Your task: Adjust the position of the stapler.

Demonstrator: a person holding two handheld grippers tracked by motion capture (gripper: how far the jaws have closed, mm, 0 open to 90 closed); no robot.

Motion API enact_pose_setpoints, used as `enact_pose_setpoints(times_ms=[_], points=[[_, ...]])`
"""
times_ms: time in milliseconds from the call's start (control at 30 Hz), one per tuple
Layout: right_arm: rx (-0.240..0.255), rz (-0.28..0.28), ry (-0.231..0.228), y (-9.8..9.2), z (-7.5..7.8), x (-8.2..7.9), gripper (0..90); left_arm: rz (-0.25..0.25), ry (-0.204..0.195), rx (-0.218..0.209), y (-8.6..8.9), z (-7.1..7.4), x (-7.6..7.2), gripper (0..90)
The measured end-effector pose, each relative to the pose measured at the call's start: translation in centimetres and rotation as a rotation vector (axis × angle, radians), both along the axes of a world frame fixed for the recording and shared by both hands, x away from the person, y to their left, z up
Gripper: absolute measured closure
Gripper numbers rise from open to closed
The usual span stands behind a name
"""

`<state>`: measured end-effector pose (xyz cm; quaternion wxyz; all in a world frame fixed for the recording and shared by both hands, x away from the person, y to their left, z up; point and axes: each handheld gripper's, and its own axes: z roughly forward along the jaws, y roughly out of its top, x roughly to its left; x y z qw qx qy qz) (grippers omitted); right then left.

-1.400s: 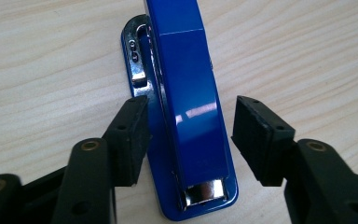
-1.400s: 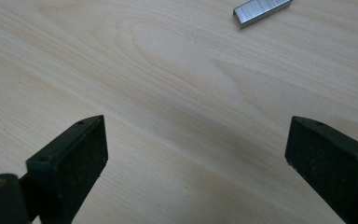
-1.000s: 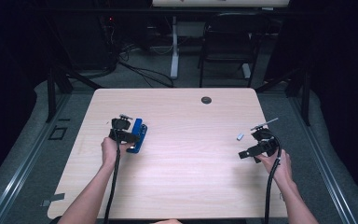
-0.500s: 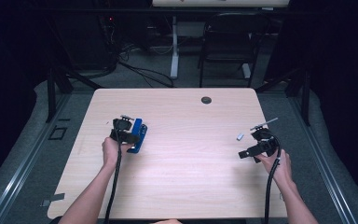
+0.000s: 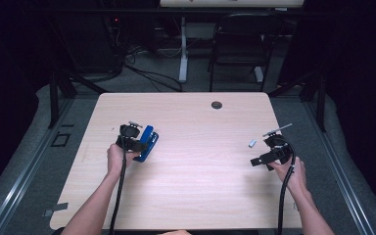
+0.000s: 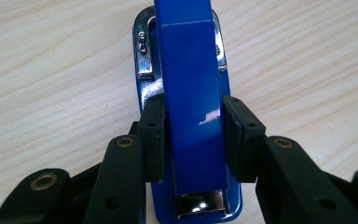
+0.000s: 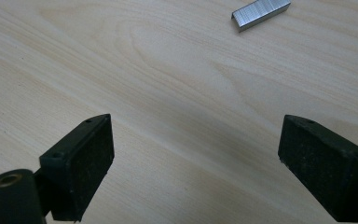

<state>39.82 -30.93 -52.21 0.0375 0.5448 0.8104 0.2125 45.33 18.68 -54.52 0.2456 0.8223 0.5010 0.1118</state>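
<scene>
The blue stapler lies flat on the worktop, its top arm clamped from both sides by the left hand-held gripper, whose jaws have just been closing onto it, probably to steady it for loading. Well to the right of the stapler lies a strip of staples; just short of it the right hand-held gripper hangs wide and empty, seemingly ready to collect it.

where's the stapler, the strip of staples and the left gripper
stapler (image 6: 193, 70), left gripper view, on its blue top arm
strip of staples (image 7: 260, 14), right gripper view, on its metal side
left gripper (image 6: 195, 140), left gripper view, between its pads
</scene>
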Motion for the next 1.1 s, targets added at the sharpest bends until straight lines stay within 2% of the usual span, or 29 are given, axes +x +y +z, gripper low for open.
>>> enact_pose_setpoints(times_ms=[200,367,633,933,1000,1100], points=[[0.013,-0.001,0.001,0.0,0.0,0.0,10.2,-0.028,-0.003,0.002,0.1,0.0,-0.1,64.9],[0.007,0.002,-0.001,0.0,0.0,0.0,10.5,-0.033,-0.002,-0.007,0.4,0.1,-0.2,65.5],[0.013,0.000,-0.007,0.0,0.1,-0.1,10.6,-0.065,-0.019,0.018,0.2,0.1,-0.7,66.0],[0.018,0.015,-0.003,0.1,0.1,0.0,10.7,-0.141,-0.022,0.034,0.0,0.2,-1.2,66.1],[0.002,0.012,-0.007,0.1,0.1,-0.1,10.8,-0.158,-0.027,0.037,-0.1,0.3,-1.4,66.1],[0.013,0.015,-0.007,0.2,0.1,-0.1,10.8,-0.186,-0.031,0.036,-0.3,0.4,-1.6,66.1]])
